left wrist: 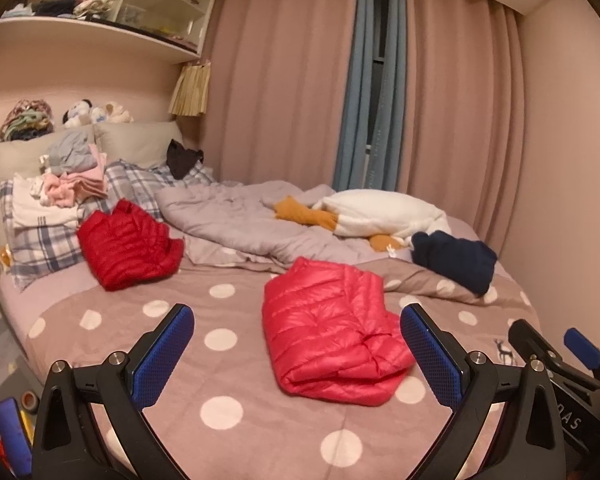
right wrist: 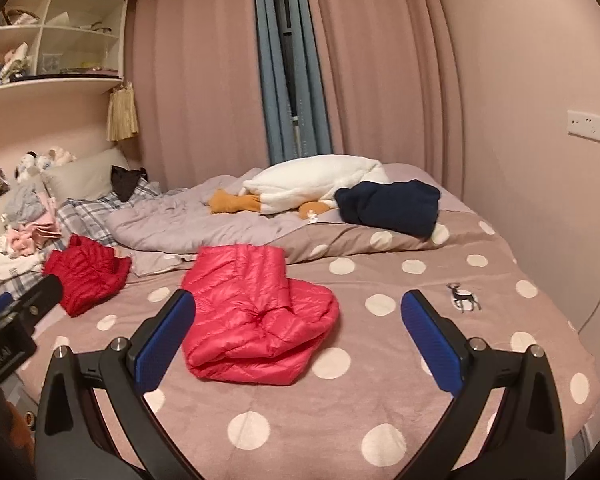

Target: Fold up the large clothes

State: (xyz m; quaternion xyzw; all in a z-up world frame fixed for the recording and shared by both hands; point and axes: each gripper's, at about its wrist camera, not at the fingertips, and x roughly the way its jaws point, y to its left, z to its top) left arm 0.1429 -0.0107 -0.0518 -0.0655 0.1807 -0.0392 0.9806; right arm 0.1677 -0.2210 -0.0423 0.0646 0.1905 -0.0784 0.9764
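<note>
A pink-red puffer jacket (left wrist: 332, 332) (right wrist: 256, 316) lies folded into a bundle on the polka-dot bedspread (left wrist: 220, 360) (right wrist: 380, 360). My left gripper (left wrist: 298, 344) hovers open above the bed, the jacket lying between and beyond its blue pads. My right gripper (right wrist: 298, 340) is open too, with the jacket just past its left pad (right wrist: 166, 336). A darker red puffer jacket (left wrist: 130, 246) (right wrist: 86, 276) lies folded at the left near the pillows. A navy garment (left wrist: 454, 260) (right wrist: 392, 206) lies folded at the far right. Each gripper shows at the edge of the other's view.
A crumpled grey quilt (left wrist: 240, 220) and a white goose plush (left wrist: 384, 210) (right wrist: 316, 182) lie across the back of the bed. Stacked clothes (left wrist: 68, 188) sit on plaid pillows at left. Shelves (left wrist: 100, 20) hang above; curtains (left wrist: 284, 80) cover the far wall.
</note>
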